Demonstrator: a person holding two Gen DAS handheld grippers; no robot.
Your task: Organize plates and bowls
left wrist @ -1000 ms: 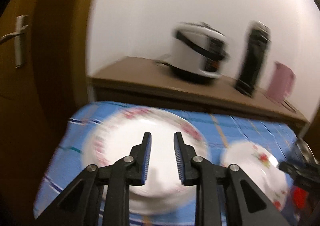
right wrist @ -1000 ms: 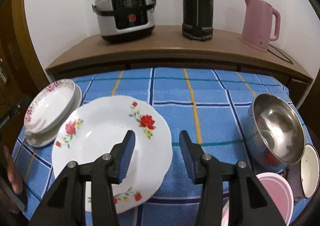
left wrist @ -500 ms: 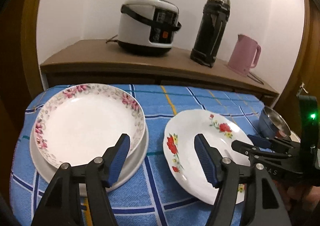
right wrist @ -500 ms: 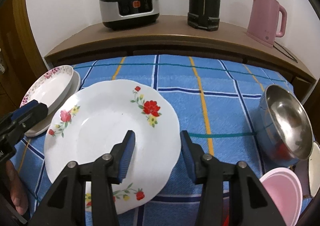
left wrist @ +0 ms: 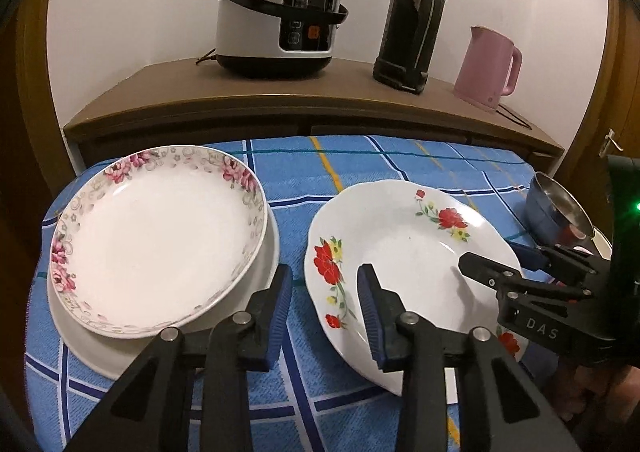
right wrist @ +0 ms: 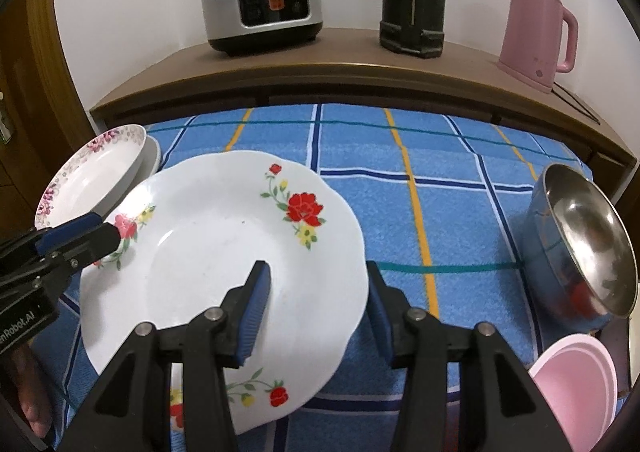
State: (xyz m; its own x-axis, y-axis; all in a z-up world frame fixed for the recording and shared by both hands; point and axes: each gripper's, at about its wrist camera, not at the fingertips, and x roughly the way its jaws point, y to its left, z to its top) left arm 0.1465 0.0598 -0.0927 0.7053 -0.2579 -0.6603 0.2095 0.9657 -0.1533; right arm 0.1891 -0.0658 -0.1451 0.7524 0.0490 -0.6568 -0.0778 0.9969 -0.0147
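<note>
Plate with red flowers (right wrist: pixel 224 252) lies beside pink-rimmed stack (left wrist: pixel 156 240). Left claw (left wrist: pixel 325 304) and right claw (right wrist: pixel 318 300) both wide, straddling opposite rims. Risk: uneven closing tips plate, glazed rim slips out.

red-flowered plate (right wrist: pixel 208 236), right gripper (right wrist: pixel 318 298) fingers straddling its rim

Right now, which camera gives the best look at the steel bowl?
The right wrist view: the steel bowl shows nearly whole, tilted, inside visible. The left wrist view catches only part of it at the right edge, behind the right gripper.
</note>
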